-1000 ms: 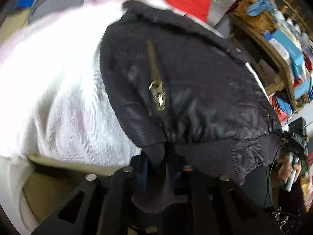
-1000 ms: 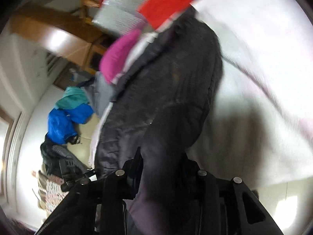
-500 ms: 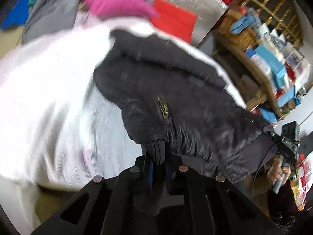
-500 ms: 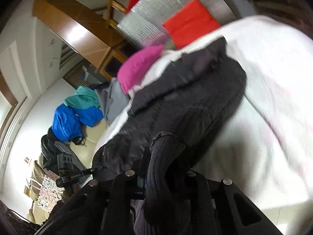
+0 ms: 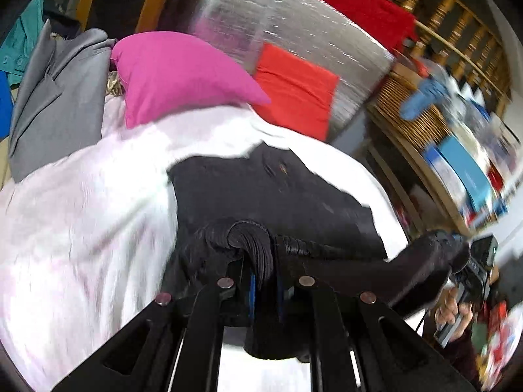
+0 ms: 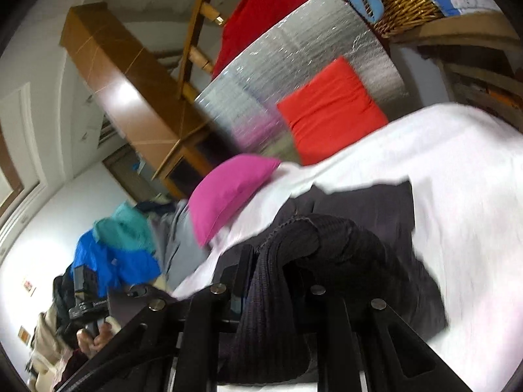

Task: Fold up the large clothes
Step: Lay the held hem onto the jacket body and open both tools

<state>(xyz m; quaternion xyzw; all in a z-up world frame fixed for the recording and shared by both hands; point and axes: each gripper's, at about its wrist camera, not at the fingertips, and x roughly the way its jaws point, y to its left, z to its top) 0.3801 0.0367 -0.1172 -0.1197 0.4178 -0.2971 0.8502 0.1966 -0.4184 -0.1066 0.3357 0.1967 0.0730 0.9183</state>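
Both tongs are clamped tight on the black padded jacket [image 5: 281, 192]: our left tongs [image 5: 261, 264] pinch its ribbed knit hem, and our right tongs [image 6: 271, 281] pinch another bunch of the same ribbing. We see the jacket stretched over the white bedsheet [image 5: 81, 222], its far part lying on the sheet short of the magenta pillow [image 5: 173, 72]. Beside that pillow sits a square orange-red cushion [image 5: 294, 91], against a silver foil panel [image 5: 294, 23].

Black jacket [image 5: 268, 192], ribbed knit hem [image 6: 294, 238]. Hem bunched and raised at near edge; body trails down, lying dark and blurred across white bed [image 5: 81, 228].
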